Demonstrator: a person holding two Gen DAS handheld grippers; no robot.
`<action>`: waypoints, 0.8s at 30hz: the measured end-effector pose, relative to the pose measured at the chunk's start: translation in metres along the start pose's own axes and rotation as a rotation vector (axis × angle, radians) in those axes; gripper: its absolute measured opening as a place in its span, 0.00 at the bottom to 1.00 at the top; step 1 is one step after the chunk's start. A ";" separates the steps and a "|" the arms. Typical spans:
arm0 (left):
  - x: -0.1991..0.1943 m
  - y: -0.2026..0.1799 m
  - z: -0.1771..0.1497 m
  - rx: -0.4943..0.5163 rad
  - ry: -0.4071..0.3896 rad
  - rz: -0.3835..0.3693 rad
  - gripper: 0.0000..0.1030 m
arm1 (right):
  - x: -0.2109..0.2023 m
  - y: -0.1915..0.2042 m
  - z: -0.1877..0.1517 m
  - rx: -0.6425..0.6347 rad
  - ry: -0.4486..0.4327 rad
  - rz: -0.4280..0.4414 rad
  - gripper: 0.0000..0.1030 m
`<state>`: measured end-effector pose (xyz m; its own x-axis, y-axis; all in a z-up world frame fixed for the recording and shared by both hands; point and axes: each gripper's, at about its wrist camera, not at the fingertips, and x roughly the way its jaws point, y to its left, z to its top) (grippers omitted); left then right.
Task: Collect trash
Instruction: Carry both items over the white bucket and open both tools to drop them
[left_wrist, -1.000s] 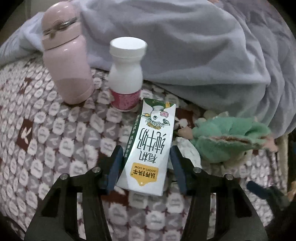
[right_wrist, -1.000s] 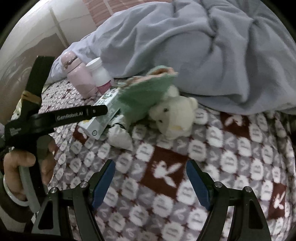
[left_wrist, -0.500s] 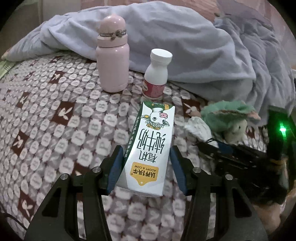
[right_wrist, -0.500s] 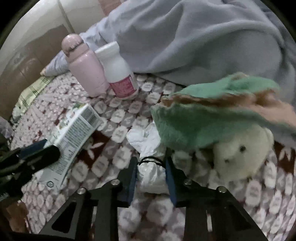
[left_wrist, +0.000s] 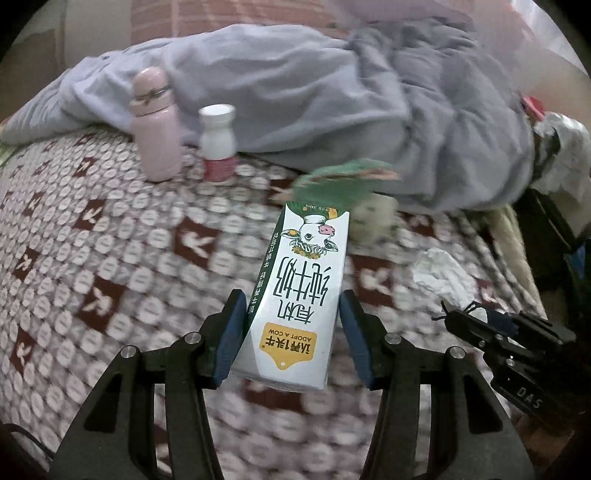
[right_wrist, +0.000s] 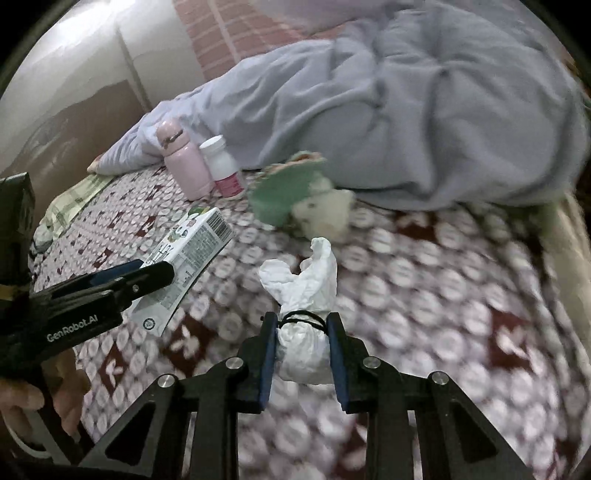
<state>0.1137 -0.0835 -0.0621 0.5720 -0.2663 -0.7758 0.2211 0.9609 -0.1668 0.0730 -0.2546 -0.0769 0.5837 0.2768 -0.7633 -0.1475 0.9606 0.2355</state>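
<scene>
My left gripper (left_wrist: 293, 332) is shut on a white and green milk carton (left_wrist: 301, 291) and holds it above the patterned bedspread (left_wrist: 110, 258). The right wrist view shows that carton (right_wrist: 186, 266) from the side, between the left gripper's dark fingers (right_wrist: 147, 277). My right gripper (right_wrist: 301, 349) is shut on a crumpled white tissue (right_wrist: 306, 295) with a black hair tie around it, lifted off the bed. In the left wrist view the tissue (left_wrist: 443, 277) sticks out of the right gripper (left_wrist: 465, 317) at the lower right.
A pink flask (left_wrist: 155, 125) and a white bottle with a pink label (left_wrist: 218, 142) stand by a heaped grey blanket (left_wrist: 332, 103). A green and cream plush toy (right_wrist: 306, 199) lies in front of the blanket. A hand (right_wrist: 44, 398) holds the left gripper's grip.
My right gripper went in to the tissue, shut on it and lifted it away from the plush toy. My left gripper pulled back and up with the carton, away from the flask and bottle.
</scene>
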 end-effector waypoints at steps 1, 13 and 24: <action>-0.002 -0.009 -0.002 0.008 0.001 -0.010 0.49 | -0.009 -0.006 -0.005 0.010 -0.003 -0.004 0.25; -0.024 -0.124 -0.028 0.153 0.002 -0.123 0.49 | -0.103 -0.079 -0.054 0.135 -0.076 -0.107 0.25; -0.026 -0.225 -0.040 0.292 0.013 -0.221 0.49 | -0.168 -0.148 -0.087 0.245 -0.131 -0.222 0.25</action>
<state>0.0175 -0.2901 -0.0281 0.4761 -0.4621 -0.7482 0.5553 0.8177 -0.1517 -0.0729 -0.4409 -0.0354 0.6799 0.0414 -0.7322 0.1807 0.9582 0.2220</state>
